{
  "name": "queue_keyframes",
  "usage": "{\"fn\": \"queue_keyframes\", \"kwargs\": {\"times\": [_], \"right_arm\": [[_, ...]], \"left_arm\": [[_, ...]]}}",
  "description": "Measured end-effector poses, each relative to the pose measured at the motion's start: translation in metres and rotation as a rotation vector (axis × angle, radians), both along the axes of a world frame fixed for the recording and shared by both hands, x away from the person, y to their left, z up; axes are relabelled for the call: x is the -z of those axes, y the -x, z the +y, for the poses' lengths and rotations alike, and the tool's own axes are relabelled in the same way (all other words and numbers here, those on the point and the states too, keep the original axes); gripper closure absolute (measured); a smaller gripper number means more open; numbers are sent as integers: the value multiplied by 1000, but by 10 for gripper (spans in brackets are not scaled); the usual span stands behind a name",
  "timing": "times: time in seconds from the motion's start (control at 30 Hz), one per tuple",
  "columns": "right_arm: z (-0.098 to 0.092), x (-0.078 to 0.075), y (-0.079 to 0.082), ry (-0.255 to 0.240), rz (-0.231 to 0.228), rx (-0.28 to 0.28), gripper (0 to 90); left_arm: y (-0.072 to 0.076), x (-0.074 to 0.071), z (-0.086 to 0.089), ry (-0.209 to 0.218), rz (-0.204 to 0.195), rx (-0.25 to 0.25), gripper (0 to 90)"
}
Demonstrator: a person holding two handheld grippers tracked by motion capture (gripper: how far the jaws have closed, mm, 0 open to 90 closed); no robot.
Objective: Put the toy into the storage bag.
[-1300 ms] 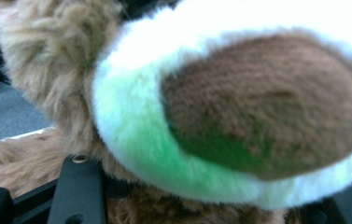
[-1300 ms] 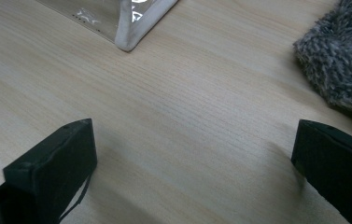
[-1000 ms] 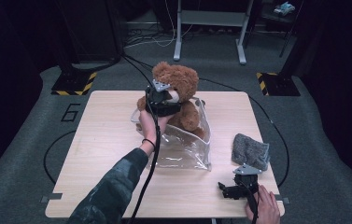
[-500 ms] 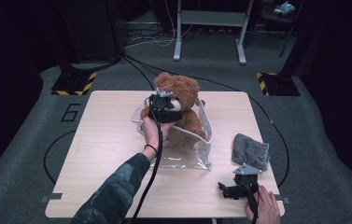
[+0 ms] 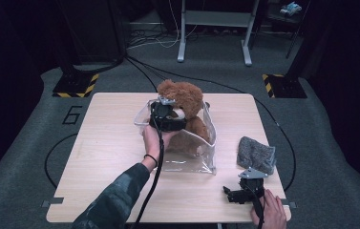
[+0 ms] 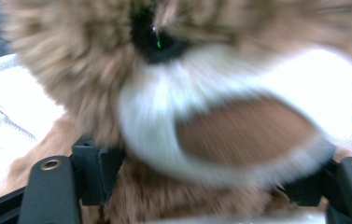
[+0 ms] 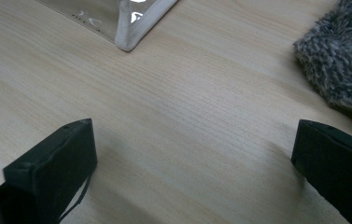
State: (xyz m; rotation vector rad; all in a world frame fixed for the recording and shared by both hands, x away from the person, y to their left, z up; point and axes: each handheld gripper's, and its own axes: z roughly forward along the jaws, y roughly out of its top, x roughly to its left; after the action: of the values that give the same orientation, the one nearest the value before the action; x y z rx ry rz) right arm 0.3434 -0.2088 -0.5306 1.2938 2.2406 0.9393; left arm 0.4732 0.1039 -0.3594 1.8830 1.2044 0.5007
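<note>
A brown teddy bear [image 5: 183,95] sits in the mouth of a clear plastic bag [image 5: 194,160] at the middle of the table. My left gripper [image 5: 168,117] is at the bear's face. In the left gripper view the bear's white muzzle [image 6: 239,135] is blurred and close, and it lies between the wide-apart jaws of the left gripper [image 6: 204,165]. Those jaws have just been opening, with the bear still between them. My right gripper [image 5: 230,194] rests near the table's front right edge. The right gripper [image 7: 192,144] stands open over bare wood.
A grey fuzzy cloth [image 5: 256,153] lies right of the bag and shows again as the cloth [image 7: 341,56] beyond my right jaw. The bag's white-edged corner [image 7: 136,23] lies ahead of the right gripper. The wooden table [image 5: 106,143] has free room at the left. Cables and stands sit on the floor behind.
The left gripper and the bear have come down and toward me, and the bear now sits lower in the bag. The right gripper has not moved.
</note>
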Motion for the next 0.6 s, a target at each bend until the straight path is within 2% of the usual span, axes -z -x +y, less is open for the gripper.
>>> {"fn": "queue_keyframes", "kwargs": {"times": [0.1, 0.4, 0.6], "right_arm": [[0, 0, 0, 1, -3, -1, 0], [0, 0, 0, 2, -3, -1, 0], [0, 0, 0, 2, -3, -2, 0]], "left_arm": [[9, -5, 2, -38, -48, 16, 208], [21, -9, 29, -14, -49, 10, 175], [33, -12, 56, -28, -74, -17, 169]]}}
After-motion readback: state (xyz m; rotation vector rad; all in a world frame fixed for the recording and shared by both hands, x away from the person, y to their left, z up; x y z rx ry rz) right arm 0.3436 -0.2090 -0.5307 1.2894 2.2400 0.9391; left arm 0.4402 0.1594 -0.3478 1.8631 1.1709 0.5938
